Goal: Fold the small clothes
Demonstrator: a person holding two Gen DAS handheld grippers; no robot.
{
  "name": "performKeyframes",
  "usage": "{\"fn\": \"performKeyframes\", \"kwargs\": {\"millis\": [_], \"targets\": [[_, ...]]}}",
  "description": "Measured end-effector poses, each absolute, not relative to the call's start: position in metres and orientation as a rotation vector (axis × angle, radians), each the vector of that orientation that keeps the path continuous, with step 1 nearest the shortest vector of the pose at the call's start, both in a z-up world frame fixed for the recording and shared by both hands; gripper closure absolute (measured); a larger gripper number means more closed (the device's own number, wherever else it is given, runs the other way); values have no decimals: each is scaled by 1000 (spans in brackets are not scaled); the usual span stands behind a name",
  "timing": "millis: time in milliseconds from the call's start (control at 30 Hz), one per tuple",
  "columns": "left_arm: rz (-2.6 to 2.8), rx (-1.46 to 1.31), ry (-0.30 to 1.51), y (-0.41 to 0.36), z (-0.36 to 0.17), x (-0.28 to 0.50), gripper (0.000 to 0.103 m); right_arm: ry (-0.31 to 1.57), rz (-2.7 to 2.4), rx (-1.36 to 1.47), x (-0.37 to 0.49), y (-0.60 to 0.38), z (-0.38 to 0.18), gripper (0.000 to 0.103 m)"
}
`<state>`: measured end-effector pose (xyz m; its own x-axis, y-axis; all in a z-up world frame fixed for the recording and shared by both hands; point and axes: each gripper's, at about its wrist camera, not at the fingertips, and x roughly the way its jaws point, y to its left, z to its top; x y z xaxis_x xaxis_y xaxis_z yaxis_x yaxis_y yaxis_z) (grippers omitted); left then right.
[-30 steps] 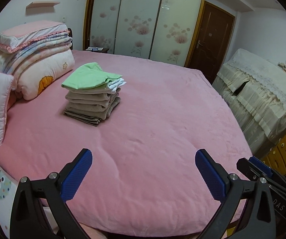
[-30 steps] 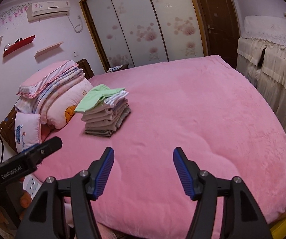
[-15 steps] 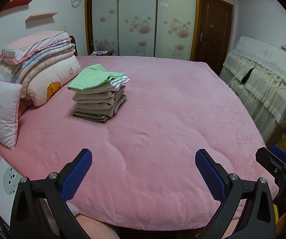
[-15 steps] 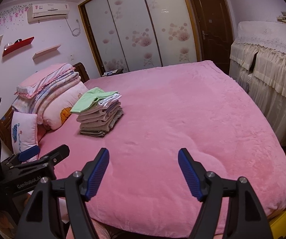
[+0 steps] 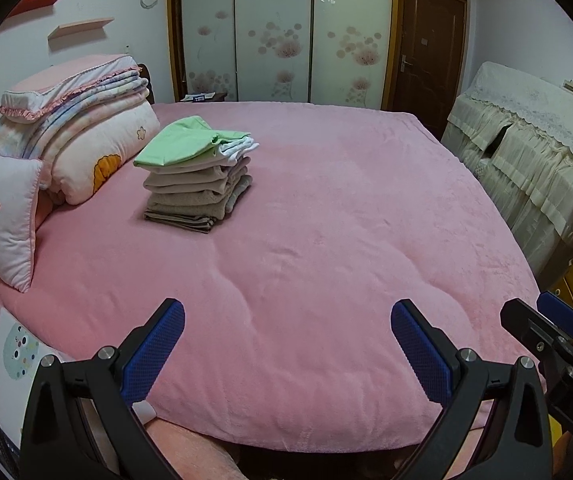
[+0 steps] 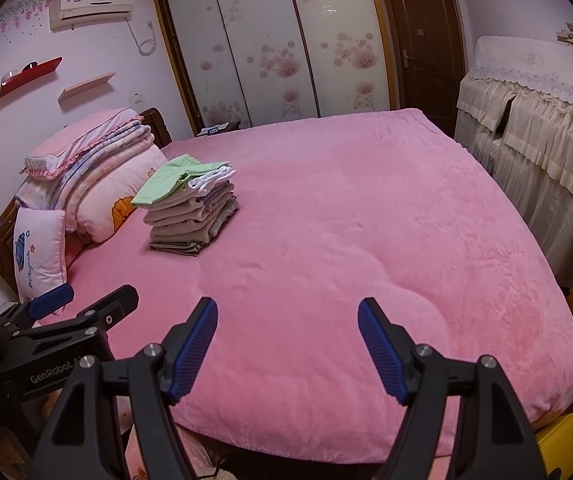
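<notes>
A stack of folded small clothes (image 5: 196, 184) (image 6: 190, 210) sits on the pink bed (image 5: 326, 240) (image 6: 346, 220) toward its left side, beige and grey pieces below, a white one and a green one on top. My left gripper (image 5: 286, 316) hangs open over the bed's near edge, nothing between its blue pads. In the right wrist view my right gripper (image 6: 288, 312) is open too, empty, over the same near edge and well short of the stack. Each gripper shows at the other view's side.
Folded quilts and pillows (image 5: 78, 128) lie piled at the bed's left end, with a small cushion (image 5: 4, 216) leaning in front. A cloth-covered cabinet (image 5: 534, 148) stands to the right. Sliding wardrobe doors (image 5: 282, 32) and a brown door (image 5: 426, 48) are behind.
Both views have drawn back and tipped up a little, so more of the bed's near edge shows. The right gripper's jaws stand wider than a second ago. The stack has not moved.
</notes>
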<state>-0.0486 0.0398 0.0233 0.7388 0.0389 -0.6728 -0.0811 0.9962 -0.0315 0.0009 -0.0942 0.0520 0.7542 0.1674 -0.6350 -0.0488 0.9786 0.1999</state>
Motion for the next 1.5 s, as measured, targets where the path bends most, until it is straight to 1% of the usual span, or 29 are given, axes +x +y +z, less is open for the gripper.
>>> {"fn": "performKeyframes", "kwargs": {"millis": [1500], "targets": [[9,-44,785,31,12,-48,1,715,107,124,-1,-83,49,30]]}}
